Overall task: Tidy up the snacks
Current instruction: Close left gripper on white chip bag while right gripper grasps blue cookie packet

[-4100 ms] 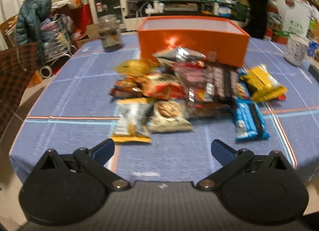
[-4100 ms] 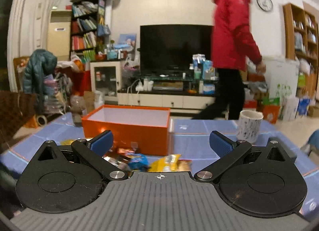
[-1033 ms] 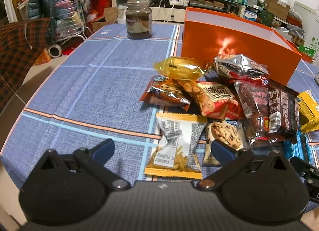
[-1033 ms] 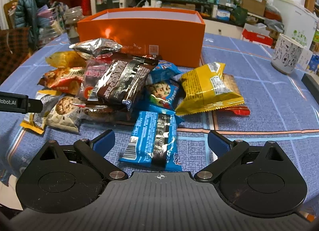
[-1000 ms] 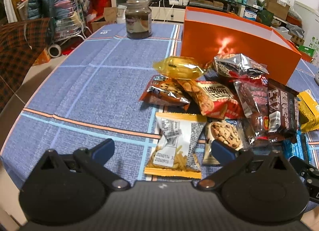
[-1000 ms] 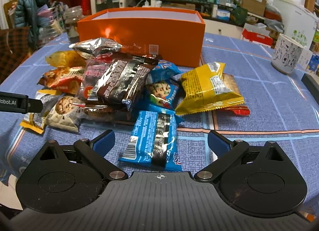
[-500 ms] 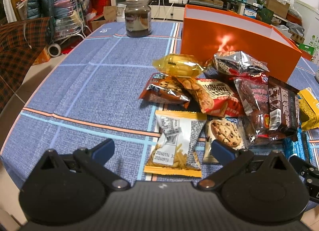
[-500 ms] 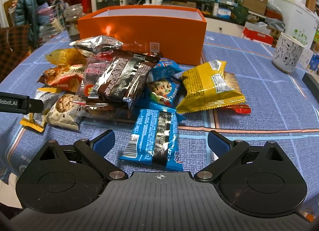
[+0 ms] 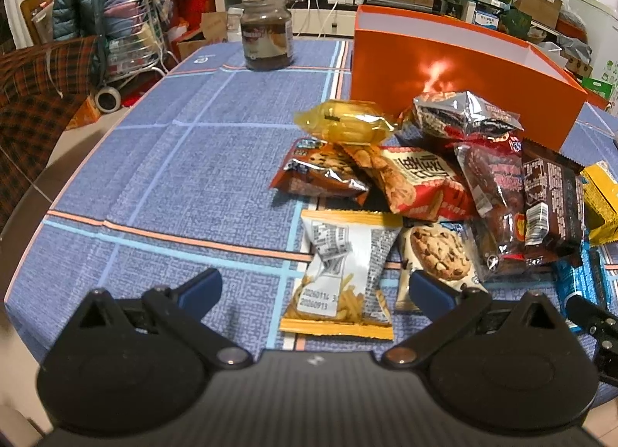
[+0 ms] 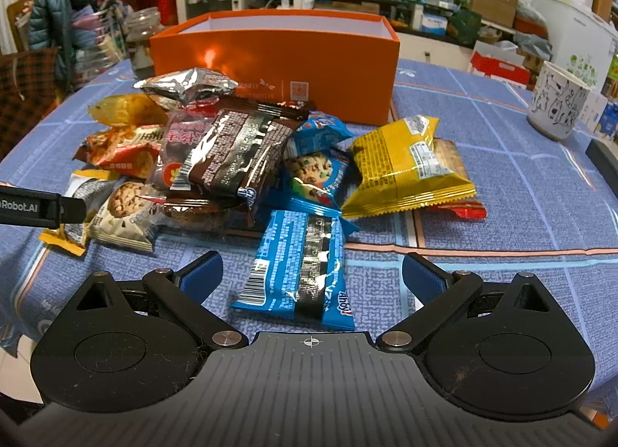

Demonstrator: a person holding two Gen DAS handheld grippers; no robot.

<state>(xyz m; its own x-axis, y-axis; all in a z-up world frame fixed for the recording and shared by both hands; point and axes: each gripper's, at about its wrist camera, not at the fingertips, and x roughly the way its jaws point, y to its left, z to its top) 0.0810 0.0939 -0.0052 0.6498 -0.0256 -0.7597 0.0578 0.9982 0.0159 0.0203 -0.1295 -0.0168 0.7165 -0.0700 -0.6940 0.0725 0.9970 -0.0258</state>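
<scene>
The pile of snack packets sits on the blue checked tablecloth [image 9: 185, 161], bunched right in front of the near wall of the open orange box [image 10: 278, 56].

In the right wrist view, the blue Ahoy cookie pack [image 10: 299, 267] lies flat with its long axis running near to far, logo end toward the camera. It's lined up between the spread fingers of the right gripper [image 10: 311, 279], which touches nothing and hangs low over the near table edge. The dark brown chocolate packet [image 10: 235, 151] is propped on top of the heap, tilted, long axis slanting far-right. The yellow bag [image 10: 405, 167] lies to the right of the heap.

The left gripper [image 9: 314, 288] is wide open too, pointing at the white-and-yellow fries packet [image 9: 343, 273], which lies lengthwise toward the box with its date-stamped end nearest. The chocolate chip cookie packet [image 9: 438, 254] is just beside it on the right.

Only the left wrist view gets a clear look at the brown jar [image 9: 265, 33], far left on the table. Only the right wrist view shows the patterned mug [image 10: 556, 101], off to the far right.
</scene>
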